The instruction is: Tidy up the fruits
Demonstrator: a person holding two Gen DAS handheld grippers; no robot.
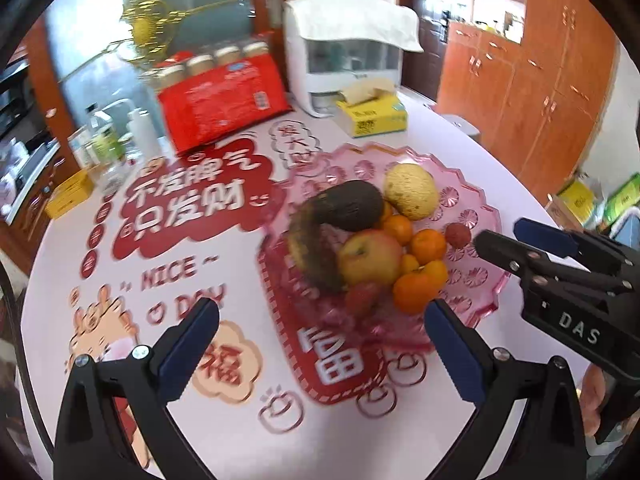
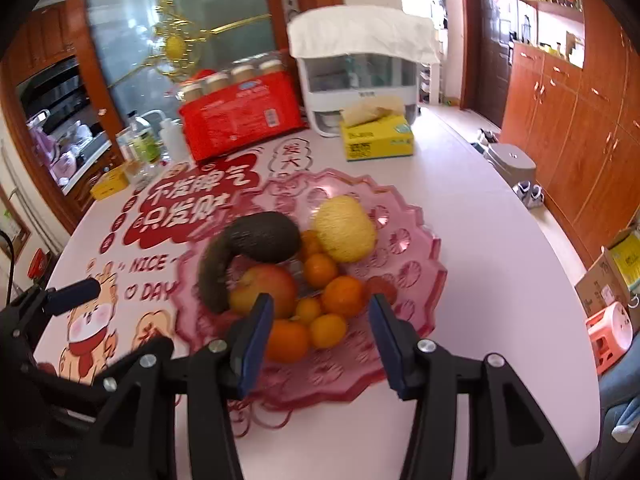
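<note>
The fruit plate (image 2: 416, 240) was translucent pink plastic, glossy and embossed. The worktop (image 2: 460, 208) looked smooth under a printed cover. The melon (image 2: 346, 228) was rough and netted, the avocado (image 2: 264, 236) dull and pebbled. At three o'clock, cabinets (image 2: 568, 128) showed polished wood.

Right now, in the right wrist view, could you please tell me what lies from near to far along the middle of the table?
Pink fruit plate → yellow tissue box → white appliance with a cloth on top.
</note>
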